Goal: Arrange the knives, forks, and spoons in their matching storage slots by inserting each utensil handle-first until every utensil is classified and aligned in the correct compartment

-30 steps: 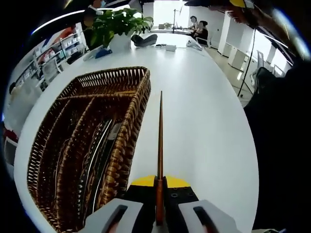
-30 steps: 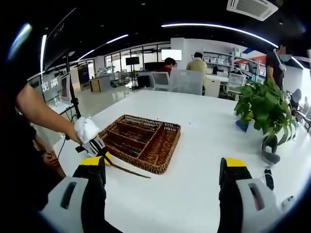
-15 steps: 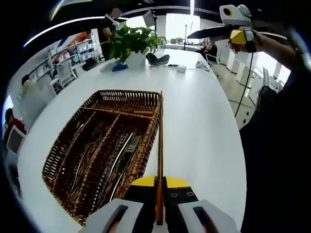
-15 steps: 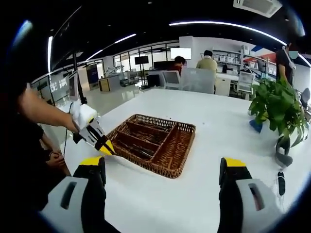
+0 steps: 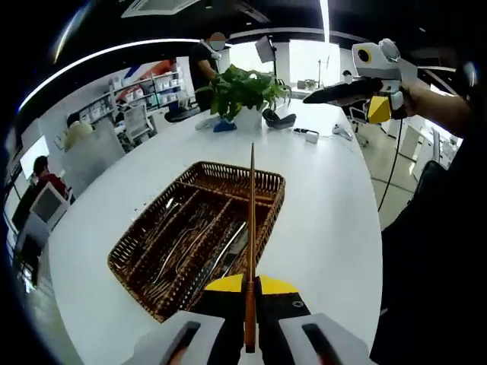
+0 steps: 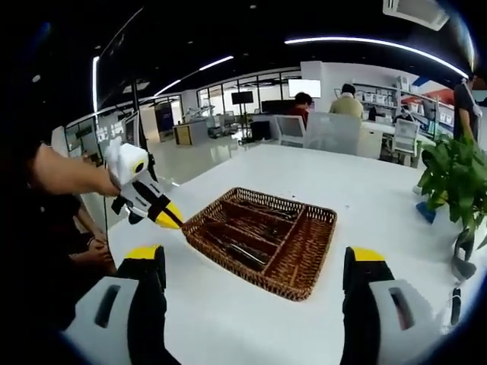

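A brown wicker basket [image 5: 152, 262] with several long compartments sits on the white table [image 5: 327, 220], and metal cutlery [image 5: 217, 255] lies in its slots. My left gripper [image 5: 249, 285] is shut on a thin brown utensil handle [image 5: 251, 220] that points straight ahead over the basket's right-hand side. Which kind of utensil it is, I cannot tell. In the right gripper view the left gripper [image 6: 152, 204] hovers by the basket's [image 6: 304, 266] near left corner, held by a hand. My right gripper [image 6: 255, 304] is open and empty, well back from the basket. It also appears raised [image 5: 370, 72] at the upper right.
A potted plant [image 5: 243, 91] and small dark items [image 5: 278, 118] stand at the table's far end; the plant [image 6: 449, 175] also appears at the right edge. A person's arm [image 6: 61, 175] reaches in from the left. Office desks and seated people lie beyond the table.
The left gripper has lifted and swung, so the held handle now lies over the basket's right side instead of over bare table beside it. The right gripper stays open; its view shifted.
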